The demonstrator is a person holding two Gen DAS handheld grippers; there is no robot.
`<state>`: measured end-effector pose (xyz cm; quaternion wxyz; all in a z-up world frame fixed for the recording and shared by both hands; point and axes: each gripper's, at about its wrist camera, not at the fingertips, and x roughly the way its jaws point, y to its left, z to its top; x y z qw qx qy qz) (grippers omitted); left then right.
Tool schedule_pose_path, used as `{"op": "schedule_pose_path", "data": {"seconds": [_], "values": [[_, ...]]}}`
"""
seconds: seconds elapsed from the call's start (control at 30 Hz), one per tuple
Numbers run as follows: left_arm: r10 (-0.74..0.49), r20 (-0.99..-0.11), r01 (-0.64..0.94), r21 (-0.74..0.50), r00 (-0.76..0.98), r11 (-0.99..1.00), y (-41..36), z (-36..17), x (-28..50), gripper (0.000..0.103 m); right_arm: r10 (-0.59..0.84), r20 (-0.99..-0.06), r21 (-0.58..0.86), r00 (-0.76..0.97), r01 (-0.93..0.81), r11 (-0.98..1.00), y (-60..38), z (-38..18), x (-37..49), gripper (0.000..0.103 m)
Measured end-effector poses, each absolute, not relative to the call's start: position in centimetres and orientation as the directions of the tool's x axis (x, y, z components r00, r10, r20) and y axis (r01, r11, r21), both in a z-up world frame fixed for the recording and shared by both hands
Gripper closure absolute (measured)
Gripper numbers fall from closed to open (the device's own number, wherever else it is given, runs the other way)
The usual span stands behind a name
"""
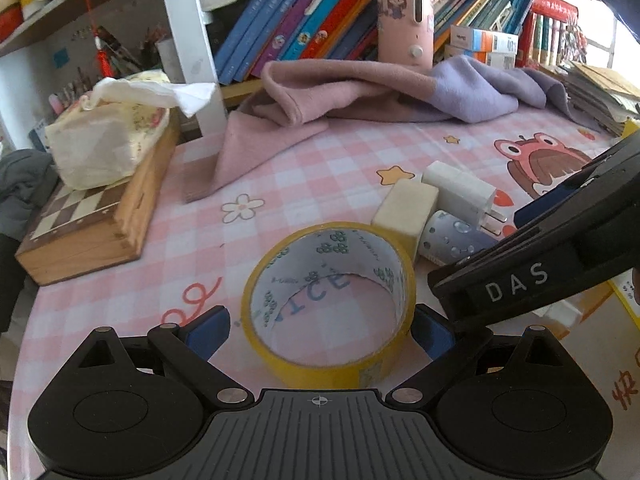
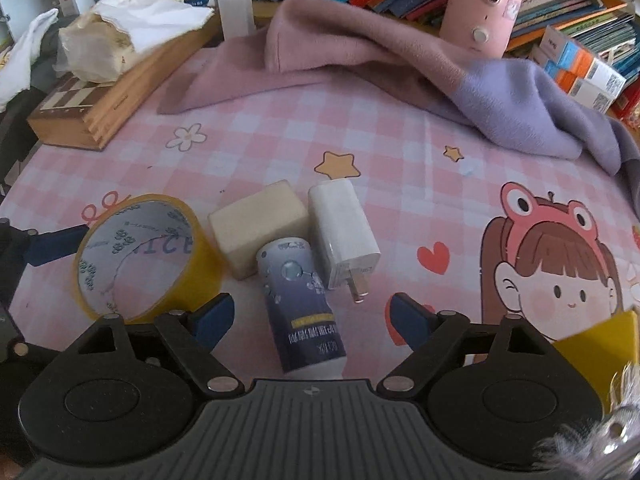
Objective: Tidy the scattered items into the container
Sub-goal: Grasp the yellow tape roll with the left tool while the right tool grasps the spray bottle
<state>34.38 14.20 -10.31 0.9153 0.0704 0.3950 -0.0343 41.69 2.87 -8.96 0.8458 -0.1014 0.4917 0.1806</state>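
The tape roll (image 2: 138, 256) is set on the table (image 2: 400, 140), flanked by the left gripper (image 1: 320, 330). To its right a block (image 2: 258, 232), a charger (image 2: 346, 232) and a tube (image 2: 300, 304) are clustered, apparently touching. Toward the far left corner, a tissue pack (image 1: 104, 140) is laid on a chessboard box (image 1: 92, 224). A cloth (image 2: 400, 64) is spread along the far edge.

left gripper (image 1: 320, 330) angled downward, jaws spread wide, right gripper (image 2: 312, 316) pitched steeply down, jaws apart
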Motion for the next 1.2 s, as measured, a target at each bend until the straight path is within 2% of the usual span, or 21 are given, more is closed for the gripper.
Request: {"op": "schedule_pose_path", "data": {"seconds": [0.17,0.23,0.3,0.37,0.4,0.43,0.5,0.7,1.2], "values": [[-0.016,-0.735,0.147,0.114,0.678,0.982,13.9,-11.0,35.3,0.005,0.199,-0.881,0.005,0.43,-0.412,0.911,3.0,-9.6,42.4,0.024],[-0.032,-0.729,0.16,0.107,0.683,0.981,14.0,-11.1,35.3,0.005,0.2,-0.886,0.012,0.419,-0.41,0.912,2.9,-9.9,42.7,0.031],[-0.044,-0.73,0.157,0.088,0.682,0.984,14.2,-11.2,35.5,0.005,0.207,-0.885,0.019,0.417,-0.411,0.912,2.8,-9.9,42.8,0.034],[-0.068,-0.731,0.153,0.05,0.679,0.987,14.5,-11.2,35.6,0.007,0.213,-0.881,0.016,0.422,-0.424,0.905,2.8,-9.8,42.8,0.044],[-0.076,-0.73,0.149,0.036,0.679,0.988,14.6,-11.2,35.6,0.012,0.219,-0.879,0.016,0.425,-0.431,0.902,2.9,-9.7,42.7,0.054],[-0.085,-0.73,0.15,0.025,0.678,0.988,14.7,-11.2,35.5,0.016,0.229,-0.878,0.023,0.421,-0.44,0.898,2.9,-9.6,42.7,0.058],[-0.086,-0.739,0.153,0.024,0.668,0.988,14.7,-11.0,35.4,0.017,0.244,-0.876,0.036,0.417,-0.448,0.893,2.9,-9.4,42.5,0.063],[-0.097,-0.728,0.145,0.003,0.678,0.989,15.4,-9.1,33.5,0.017,0.27,-0.856,0.049,0.44,-0.451,0.891,2.4,-7.9,41.4,0.071],[-0.115,-0.682,0.127,-0.033,0.722,0.991,15.7,-4.8,26.9,0.017,0.349,-0.804,0.112,0.482,-0.454,0.884,1.5,-4.3,36.8,0.072]]}}
